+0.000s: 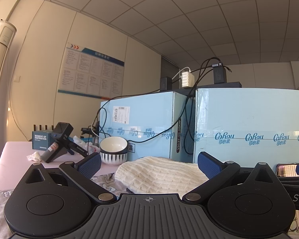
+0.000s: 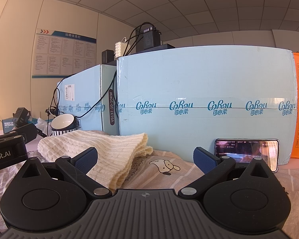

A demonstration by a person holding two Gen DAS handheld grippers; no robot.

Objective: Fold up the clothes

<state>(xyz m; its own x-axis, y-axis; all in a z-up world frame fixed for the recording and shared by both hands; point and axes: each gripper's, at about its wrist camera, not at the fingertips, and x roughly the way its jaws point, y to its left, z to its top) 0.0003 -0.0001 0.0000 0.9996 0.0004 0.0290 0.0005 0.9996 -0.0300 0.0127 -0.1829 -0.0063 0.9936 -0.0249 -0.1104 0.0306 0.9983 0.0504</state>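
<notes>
Both tools stand with their blue-padded fingers spread wide apart and nothing between them. The left tool [image 1: 149,164] points over a folded cream knit garment [image 1: 159,174], which lies on a printed cloth [image 1: 107,181] directly ahead of the gap between its fingers; the garment's near edge runs down behind the tool's body, so I cannot tell whether they touch.

From the right wrist view, the right tool [image 2: 146,159] has the same cream knit garment [image 2: 89,143] ahead and to its left. The garment's layered folded edge faces the middle of the view, and its near corner drops behind the left finger [image 2: 85,159] of this tool. The cloth [image 2: 165,165] in front of the right tool's gap shows a cartoon cow print.

A phone [image 2: 247,152] with a lit screen leans against a pale blue carton [image 2: 205,79] just beyond the right finger. A second blue carton [image 1: 141,115] stands to the left, with cables and chargers on top. A striped bowl [image 1: 113,153] with another bowl stacked in it sits behind the garment on the pink desk [image 1: 16,151].
</notes>
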